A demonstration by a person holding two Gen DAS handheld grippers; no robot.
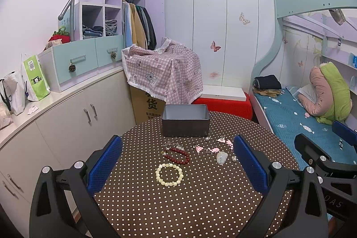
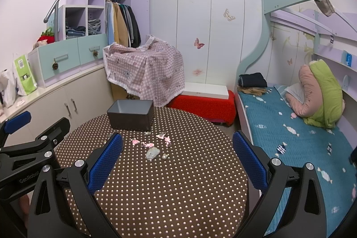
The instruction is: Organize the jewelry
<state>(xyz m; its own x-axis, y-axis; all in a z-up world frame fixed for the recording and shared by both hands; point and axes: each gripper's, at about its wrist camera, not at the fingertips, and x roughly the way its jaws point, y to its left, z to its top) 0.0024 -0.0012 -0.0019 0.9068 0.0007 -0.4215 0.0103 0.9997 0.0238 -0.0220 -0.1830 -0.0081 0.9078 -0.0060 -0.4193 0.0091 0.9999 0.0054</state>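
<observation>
An open grey metal box [image 1: 185,123] [image 2: 131,115] stands at the far side of a round table with a brown dotted cloth [image 1: 178,204] [image 2: 169,189]. In front of it lie a cream bead bracelet [image 1: 169,174], a dark red bead bracelet [image 1: 177,156], a pale jade pendant [image 1: 222,158] [image 2: 152,153], several pink charms [image 1: 214,150] [image 2: 147,144] and small pearl pieces [image 1: 234,158] [image 2: 164,156]. My left gripper [image 1: 177,162] is open above the table, its blue pads either side of the jewelry. My right gripper [image 2: 177,161] is open too, nothing between its fingers.
White cabinets [image 1: 73,124] with bags [image 1: 35,78] on top run along the left. A cardboard box under a pink checked cloth [image 1: 162,73] and a red stool [image 1: 223,104] stand behind the table. A bunk bed with a teal sheet [image 2: 296,133] is at the right.
</observation>
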